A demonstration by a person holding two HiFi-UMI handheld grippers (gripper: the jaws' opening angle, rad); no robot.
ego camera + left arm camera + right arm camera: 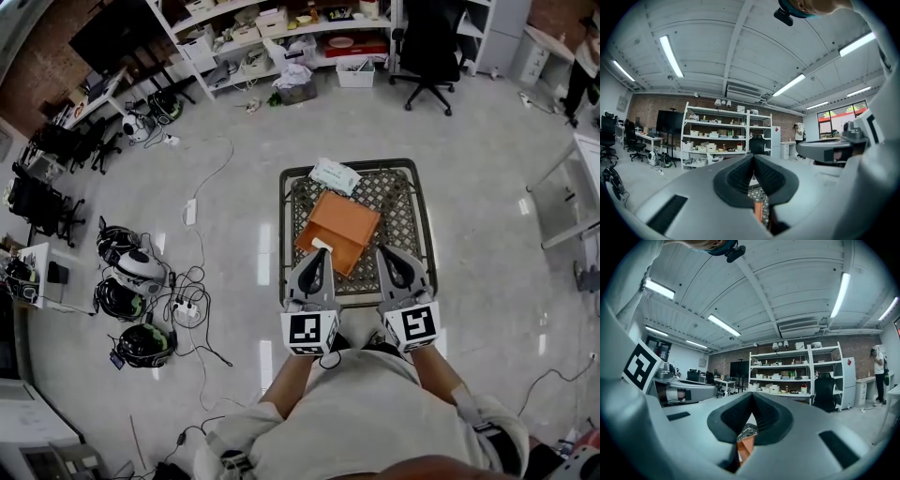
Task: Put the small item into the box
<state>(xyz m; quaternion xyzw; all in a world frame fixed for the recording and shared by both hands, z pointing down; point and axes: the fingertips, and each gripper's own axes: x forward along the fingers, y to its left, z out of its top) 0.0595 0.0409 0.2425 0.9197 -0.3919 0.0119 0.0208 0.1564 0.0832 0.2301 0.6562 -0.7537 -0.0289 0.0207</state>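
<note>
Head view: 1 small metal-lattice counter (403, 211). 1 orange box (339, 225) lies askew on its middle. 1 white-teal packet (335, 175), the small item, sits at the far edge just beside the box's far corner, not in the box.

2 claws hang side by side over the near edge, pointing away from the person. The left claw (319, 255) has its tip over the box's near-left side. The right claw (388, 255) is just beside its near-right side. Can't tell if either touches the box.

Left gripper view: pads pressed together, nothing btwn them, with orange box and lattice showing below. Right gripper view: same, jaws pressed together, empty.

Bkgd: 1 black office chair (427, 42) and white shelves (272, 33) w/ bins.
</note>
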